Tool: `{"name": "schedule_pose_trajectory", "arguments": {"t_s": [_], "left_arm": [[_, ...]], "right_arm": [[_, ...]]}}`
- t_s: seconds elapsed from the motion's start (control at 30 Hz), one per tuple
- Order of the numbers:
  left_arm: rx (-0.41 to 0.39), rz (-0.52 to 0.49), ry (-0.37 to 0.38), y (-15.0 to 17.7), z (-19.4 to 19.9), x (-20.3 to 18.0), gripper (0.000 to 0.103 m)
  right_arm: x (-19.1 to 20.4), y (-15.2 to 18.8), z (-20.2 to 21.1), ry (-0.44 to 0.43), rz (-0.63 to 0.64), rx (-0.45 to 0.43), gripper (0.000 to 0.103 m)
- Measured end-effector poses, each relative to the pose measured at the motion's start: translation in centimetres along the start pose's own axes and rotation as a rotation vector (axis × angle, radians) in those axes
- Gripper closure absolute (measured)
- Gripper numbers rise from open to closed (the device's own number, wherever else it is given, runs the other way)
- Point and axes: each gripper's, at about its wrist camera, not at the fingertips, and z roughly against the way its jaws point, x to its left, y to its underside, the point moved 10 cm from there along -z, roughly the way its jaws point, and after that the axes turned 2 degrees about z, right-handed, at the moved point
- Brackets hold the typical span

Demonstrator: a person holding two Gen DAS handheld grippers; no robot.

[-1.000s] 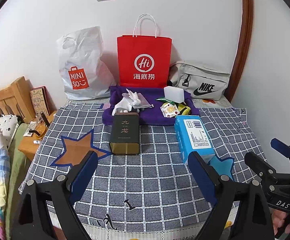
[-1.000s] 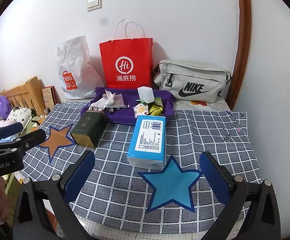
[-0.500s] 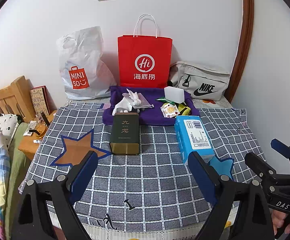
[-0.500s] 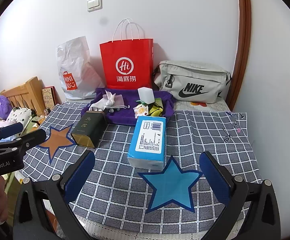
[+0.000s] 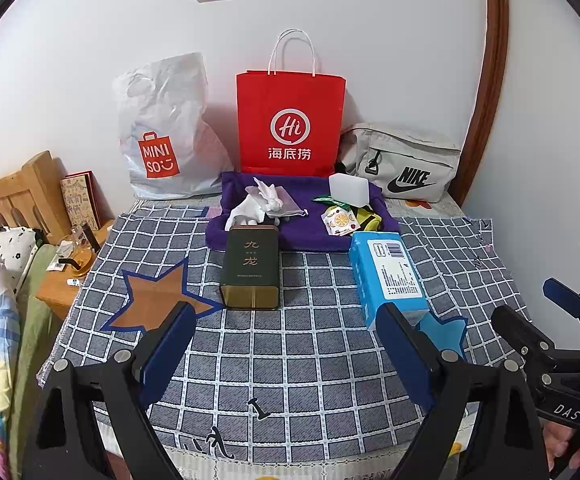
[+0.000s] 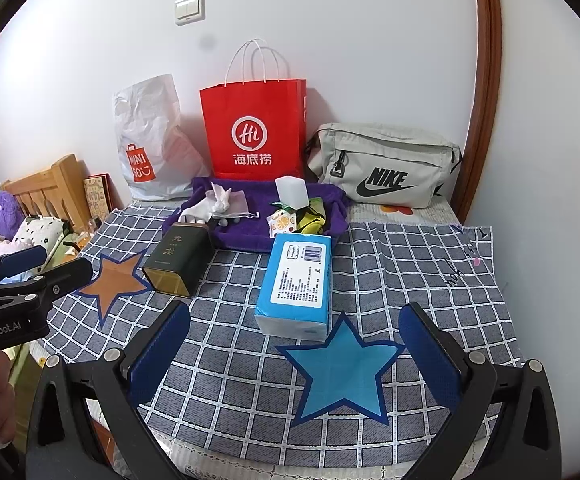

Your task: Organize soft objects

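A blue tissue pack point(image 6: 296, 286) lies on the checked cloth just behind a blue star patch point(image 6: 342, 372). A dark green tin point(image 5: 250, 268) lies beside an orange star patch point(image 5: 155, 300). Behind them a purple towel point(image 5: 310, 232) holds a white pouch with tissue point(image 5: 267, 202), a white block point(image 5: 348, 189), a fruit-print packet point(image 5: 340, 221) and a yellow-green item point(image 6: 314, 216). My left gripper point(image 5: 287, 344) hangs open over the cloth's front, nothing between its blue pads. My right gripper point(image 6: 296, 350) is open too, above the blue star, near the tissue pack.
Against the wall stand a white Miniso bag point(image 5: 161, 132), a red paper bag point(image 5: 290, 124) and a grey Nike pouch point(image 6: 386, 168). A wooden headboard point(image 5: 21, 196), bedding and a small cluttered side table point(image 5: 69, 268) lie to the left. A wall closes the right side.
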Motion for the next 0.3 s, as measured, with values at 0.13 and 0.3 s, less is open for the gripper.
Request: {"name": "schedule_pose_trajectory", "arguments": {"t_s": [0.13,0.3], "left_arm": [[0.0,-0.005,0.0,-0.01,0.04,-0.12,0.012],[0.001,-0.007,0.0,-0.05,-0.1,-0.15,0.012]], "right_arm": [[0.0,-0.07,0.03,-0.001,-0.002,-0.001,0.0],[0.04,-0.05,-0.39,-0.007,-0.004,0.002,0.0]]}}
